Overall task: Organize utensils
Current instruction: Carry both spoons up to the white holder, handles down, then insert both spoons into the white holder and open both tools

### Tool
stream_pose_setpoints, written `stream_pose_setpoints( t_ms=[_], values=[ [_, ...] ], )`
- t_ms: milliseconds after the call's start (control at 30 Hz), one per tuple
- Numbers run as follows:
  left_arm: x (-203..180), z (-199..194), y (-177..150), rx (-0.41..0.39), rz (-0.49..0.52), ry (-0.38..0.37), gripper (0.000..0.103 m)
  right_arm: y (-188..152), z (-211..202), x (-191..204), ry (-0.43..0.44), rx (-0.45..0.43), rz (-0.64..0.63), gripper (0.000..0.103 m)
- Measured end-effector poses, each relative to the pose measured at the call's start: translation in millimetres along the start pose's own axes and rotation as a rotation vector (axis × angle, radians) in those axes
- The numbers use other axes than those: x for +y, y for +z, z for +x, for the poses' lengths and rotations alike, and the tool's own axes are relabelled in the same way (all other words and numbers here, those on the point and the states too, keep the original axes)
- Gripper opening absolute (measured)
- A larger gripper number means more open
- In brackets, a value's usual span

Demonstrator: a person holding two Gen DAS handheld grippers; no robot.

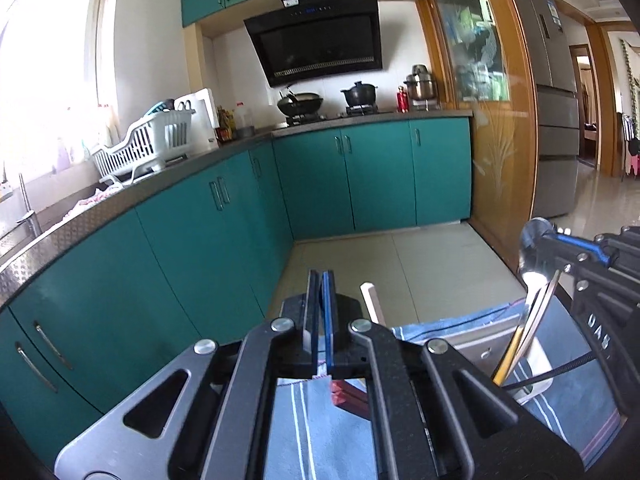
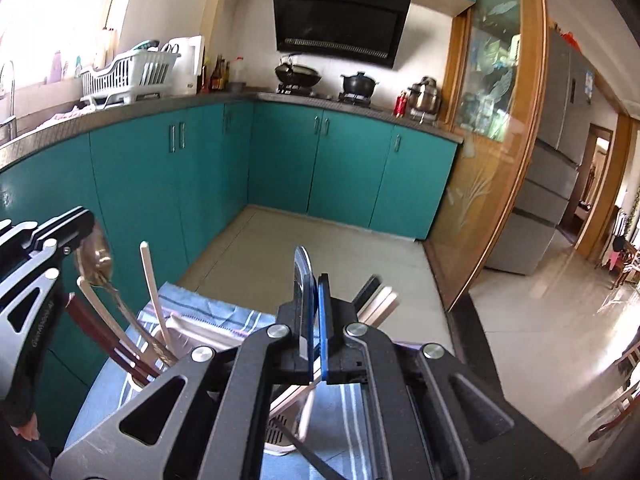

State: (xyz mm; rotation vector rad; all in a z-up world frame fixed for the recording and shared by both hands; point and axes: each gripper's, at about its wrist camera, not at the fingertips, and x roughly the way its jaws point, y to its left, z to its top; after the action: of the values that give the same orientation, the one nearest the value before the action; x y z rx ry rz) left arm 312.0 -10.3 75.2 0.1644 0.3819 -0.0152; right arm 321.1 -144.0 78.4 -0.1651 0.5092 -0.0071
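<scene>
- Teal kitchen cabinets fill the background; a blue striped cloth lies at lower frame.
- Utensil holder at lower left on it holds a spoon and chopsticks.
- Left gripper and right gripper are both closed, jaws together.

Left gripper is pointing slightly downward, jaws closed together. Right gripper is sitting beside it, also angled down, jaws pressed shut, nothing visibly clamped.
</scene>
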Motion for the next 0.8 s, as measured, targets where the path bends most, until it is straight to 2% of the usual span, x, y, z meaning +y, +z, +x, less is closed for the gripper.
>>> stream_pose_setpoints(
  t_ms=[300,433,600,633,667,700,733,800],
  values=[
    [-7.4,0.4,-9.7,0.022,-0.01,-0.035,0.004,-13.3,6.4,3.8,0.04,0.044,0.011,0.004],
    [-3.7,-7.1,-10.8,0.009,-0.036,-0.048,0.017,-14.2,-7.4,-1.3,0.067,0.021,0.031,0.015],
    [9.8,-25.9,-15.0,-0.02,-0.091,-0.072,0.022,-10.3,-47.6,-15.3,0.119,-0.049,0.08,0.018],
    [14.0,-31.8,-16.3,-0.028,-0.108,-0.077,0.028,-9.9,-56.1,-18.3,0.127,-0.064,0.087,0.021],
    [20.4,-42.2,-19.7,-0.038,-0.134,-0.079,0.032,-11.5,-68.5,-22.1,0.137,-0.086,0.096,0.031],
    [25.7,-52.0,-22.9,-0.046,-0.157,-0.078,0.041,-13.6,-83.6,-26.9,0.147,-0.114,0.111,0.042],
    [30.2,-59.9,-25.3,-0.053,-0.176,-0.077,0.049,-17.6,-100.4,-32.8,0.158,-0.149,0.132,0.046],
    [39.1,-79.5,-36.8,-0.066,-0.217,-0.079,0.06,-28.0,-126.8,-41.7,0.173,-0.204,0.161,0.059]
  ],
)
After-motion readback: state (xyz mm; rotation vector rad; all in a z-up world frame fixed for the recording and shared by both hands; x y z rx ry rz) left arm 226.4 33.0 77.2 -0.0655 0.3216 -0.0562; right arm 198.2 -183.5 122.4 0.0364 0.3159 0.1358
